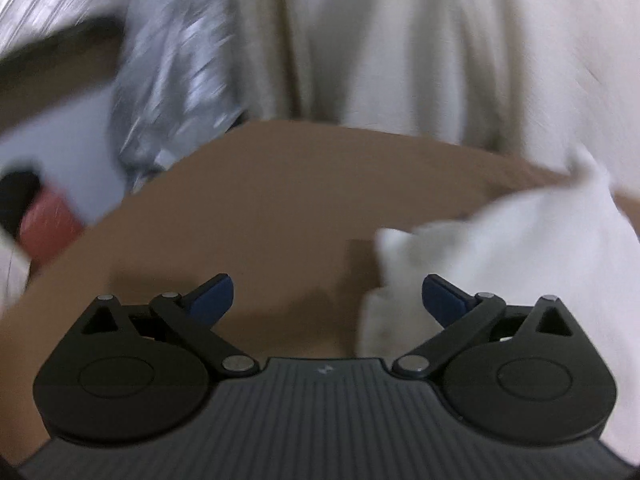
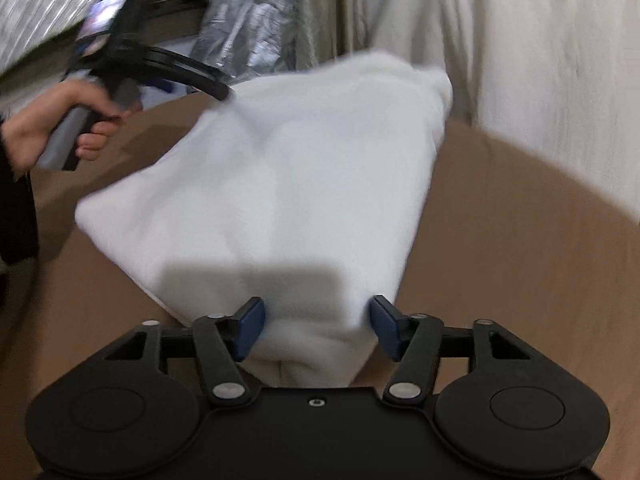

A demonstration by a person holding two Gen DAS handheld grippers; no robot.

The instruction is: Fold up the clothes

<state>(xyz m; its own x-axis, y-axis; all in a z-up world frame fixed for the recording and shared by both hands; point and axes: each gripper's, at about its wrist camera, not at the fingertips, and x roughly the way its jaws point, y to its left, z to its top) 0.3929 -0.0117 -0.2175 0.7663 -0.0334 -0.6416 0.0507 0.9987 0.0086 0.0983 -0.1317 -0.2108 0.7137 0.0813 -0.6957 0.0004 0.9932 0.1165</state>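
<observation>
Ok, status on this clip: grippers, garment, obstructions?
Left gripper open, empty. Right gripper open, jaws either side of white fleece garment, not clamped. Garment on brown tabletop. Nothing obstructing.

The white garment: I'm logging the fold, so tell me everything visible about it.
The white garment looks like soft, plain, thick fabric, already folded into a bulky wedge lying on the brown table. Its near end sits between the open blue fingers of the right tool. The left tool, open and empty, is beside its crumpled edge. Motion blur hides finer detail.
</observation>
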